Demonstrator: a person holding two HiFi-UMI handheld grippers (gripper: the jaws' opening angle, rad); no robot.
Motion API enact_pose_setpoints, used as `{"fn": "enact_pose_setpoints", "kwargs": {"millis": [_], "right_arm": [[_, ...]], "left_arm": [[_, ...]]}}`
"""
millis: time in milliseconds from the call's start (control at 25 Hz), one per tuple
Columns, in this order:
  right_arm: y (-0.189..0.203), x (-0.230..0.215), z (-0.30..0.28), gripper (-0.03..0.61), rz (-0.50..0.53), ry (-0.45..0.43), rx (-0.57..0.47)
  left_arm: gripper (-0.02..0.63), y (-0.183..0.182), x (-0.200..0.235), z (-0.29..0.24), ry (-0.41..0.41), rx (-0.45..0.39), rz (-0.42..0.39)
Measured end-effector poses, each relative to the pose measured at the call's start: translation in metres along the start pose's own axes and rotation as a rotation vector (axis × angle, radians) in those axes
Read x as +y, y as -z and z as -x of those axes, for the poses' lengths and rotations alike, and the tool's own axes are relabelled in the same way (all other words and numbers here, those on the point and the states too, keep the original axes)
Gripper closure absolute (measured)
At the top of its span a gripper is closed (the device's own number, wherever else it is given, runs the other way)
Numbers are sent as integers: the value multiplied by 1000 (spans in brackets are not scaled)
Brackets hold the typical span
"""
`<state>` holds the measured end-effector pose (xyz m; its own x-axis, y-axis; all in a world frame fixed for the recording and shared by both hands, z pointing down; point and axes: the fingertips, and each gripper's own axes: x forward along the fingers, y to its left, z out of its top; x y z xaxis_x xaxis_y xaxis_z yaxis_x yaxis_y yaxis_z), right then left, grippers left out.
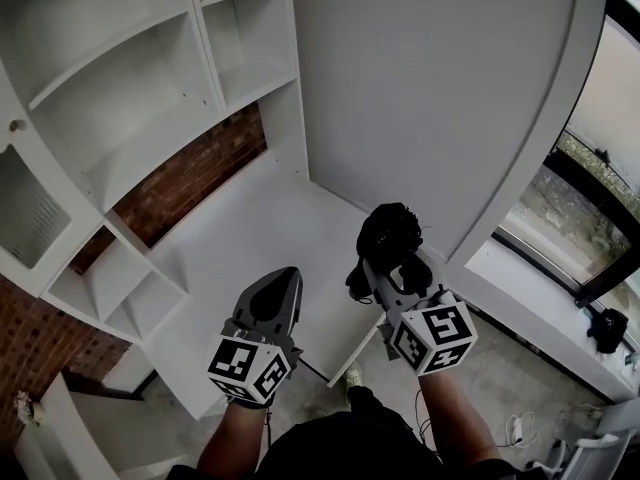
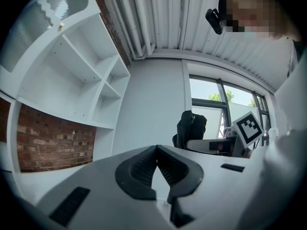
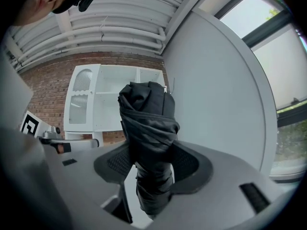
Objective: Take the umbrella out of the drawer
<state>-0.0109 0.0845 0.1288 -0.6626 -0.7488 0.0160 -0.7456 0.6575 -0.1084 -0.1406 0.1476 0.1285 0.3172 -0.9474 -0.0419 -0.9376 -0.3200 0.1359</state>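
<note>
The umbrella (image 1: 389,238) is black, folded and wrapped in its strap. It stands upright in my right gripper (image 1: 386,270), whose jaws are shut on its lower part, above the white desk's (image 1: 240,238) front right corner. In the right gripper view the umbrella (image 3: 148,123) fills the gap between the pads of the right gripper (image 3: 152,164). My left gripper (image 1: 277,290) hovers just left of it over the desk edge, jaws shut with nothing between them. The left gripper view shows its tips (image 2: 156,150) meeting, with the umbrella (image 2: 191,128) to the right. A white panel (image 1: 357,340), perhaps the drawer, juts out under the desk edge.
White shelves (image 1: 130,88) rise along the desk's left and back, with a brick wall (image 1: 185,183) behind them. A tall white curved panel (image 1: 450,98) stands close on the right. Beyond it are a window sill (image 1: 540,303) with a black object (image 1: 608,328), and cables (image 1: 515,430) on the floor.
</note>
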Motion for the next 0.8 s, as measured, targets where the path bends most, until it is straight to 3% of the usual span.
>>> {"fn": "enact_pose_setpoints", "kwargs": {"millis": [800], "right_arm": [[8,13,0,364,14,-19,15]], "left_arm": [[607,0,3,8,-17,-3,-4]]}}
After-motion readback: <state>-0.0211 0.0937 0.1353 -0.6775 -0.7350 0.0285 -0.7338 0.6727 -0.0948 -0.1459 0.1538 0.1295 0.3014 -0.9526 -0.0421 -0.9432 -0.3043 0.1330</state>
